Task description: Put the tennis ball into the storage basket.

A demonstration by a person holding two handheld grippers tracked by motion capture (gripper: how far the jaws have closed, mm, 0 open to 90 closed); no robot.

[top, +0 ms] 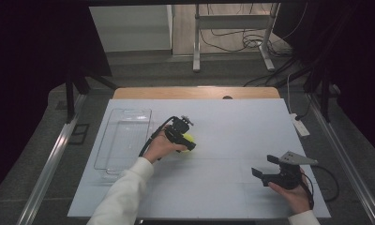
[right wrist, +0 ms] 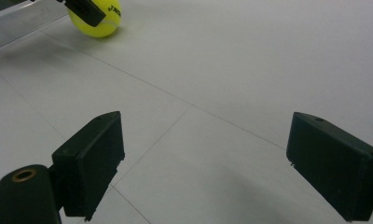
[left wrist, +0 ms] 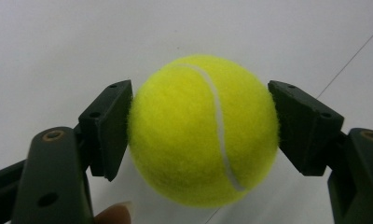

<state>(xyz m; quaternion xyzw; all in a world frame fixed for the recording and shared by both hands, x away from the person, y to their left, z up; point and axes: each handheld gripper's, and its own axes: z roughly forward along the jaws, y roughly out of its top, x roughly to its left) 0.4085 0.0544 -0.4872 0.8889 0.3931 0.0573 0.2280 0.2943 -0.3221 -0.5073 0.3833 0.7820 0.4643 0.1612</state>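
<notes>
I am looking down on the white table [top: 232, 117] and seeing the left gripper [top: 189, 140] sitting near its middle, a little toward the left edge, with my left hand [top: 160, 146] wrapped around its body. In the left gripper view its two black jaws are pressing on either side of a yellow tennis ball [left wrist: 203, 130], the left pad touching the felt and the right pad meeting it at the far side, so I am reading the jaws as clamped on the ball. The ball is resting on the table surface, its white seam curving down the front. A fingertip [left wrist: 114, 214] is showing at the bottom of that view.

A clear plastic tray [top: 122, 138] is lying along the left edge of the table, just beside the left hand and apart from the ball.

The right gripper [top: 270, 172] is hovering near the front right corner, held in my right hand [top: 296, 194], well apart from the ball. In the right gripper view its jaws are standing wide apart with nothing but bare table between them, and the ball is showing far off at the top left.
</notes>
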